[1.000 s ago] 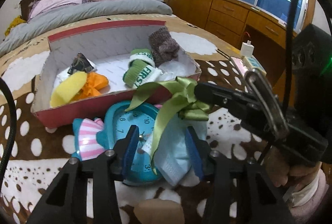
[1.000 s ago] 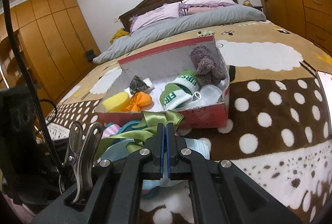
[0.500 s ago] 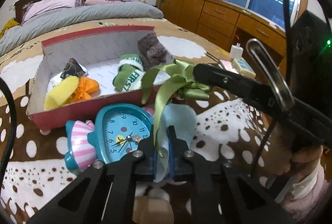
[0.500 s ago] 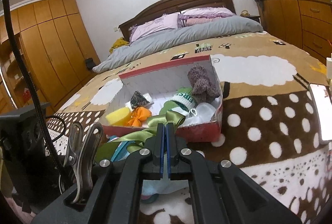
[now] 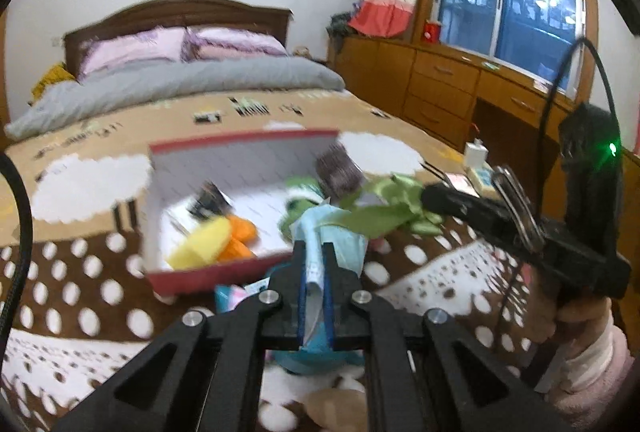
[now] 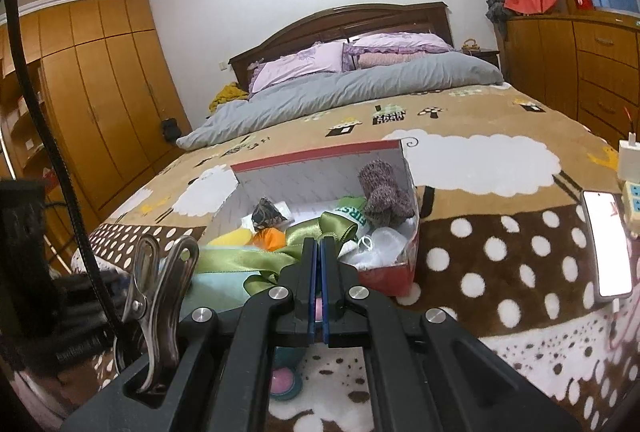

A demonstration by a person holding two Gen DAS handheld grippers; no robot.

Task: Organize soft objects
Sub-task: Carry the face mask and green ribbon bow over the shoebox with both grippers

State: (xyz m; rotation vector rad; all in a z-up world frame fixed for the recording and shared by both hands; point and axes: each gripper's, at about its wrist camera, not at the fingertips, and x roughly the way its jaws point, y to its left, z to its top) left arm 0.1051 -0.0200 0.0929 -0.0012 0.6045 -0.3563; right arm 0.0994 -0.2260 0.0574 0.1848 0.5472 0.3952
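My left gripper [image 5: 314,252] is shut on a light blue cloth [image 5: 344,236] and holds it up off the spotted blanket. A green satin ribbon [image 5: 384,204] runs from that cloth to my right gripper [image 6: 319,248], which is shut on the ribbon's bow [image 6: 320,228]. In the right wrist view the blue cloth [image 6: 218,284] hangs to the left, under the ribbon. Just behind both grippers stands the red box [image 5: 240,148] with white inner walls. It holds a yellow sponge [image 5: 200,244], an orange piece [image 5: 240,232], a grey-purple sock [image 6: 382,192] and a green-and-white sock.
A teal alarm clock [image 5: 304,356] with pink ends lies on the blanket below the grippers. A phone [image 6: 606,244] and a power strip [image 6: 630,196] lie at the bed's right edge. Wooden drawers [image 5: 440,84] stand on the right; a grey duvet [image 6: 360,88] and pillows lie behind the box.
My left gripper closed on the blue cloth and rose with it. The right gripper rose too, still gripping the ribbon. Cloth and ribbon came up off the alarm clock.
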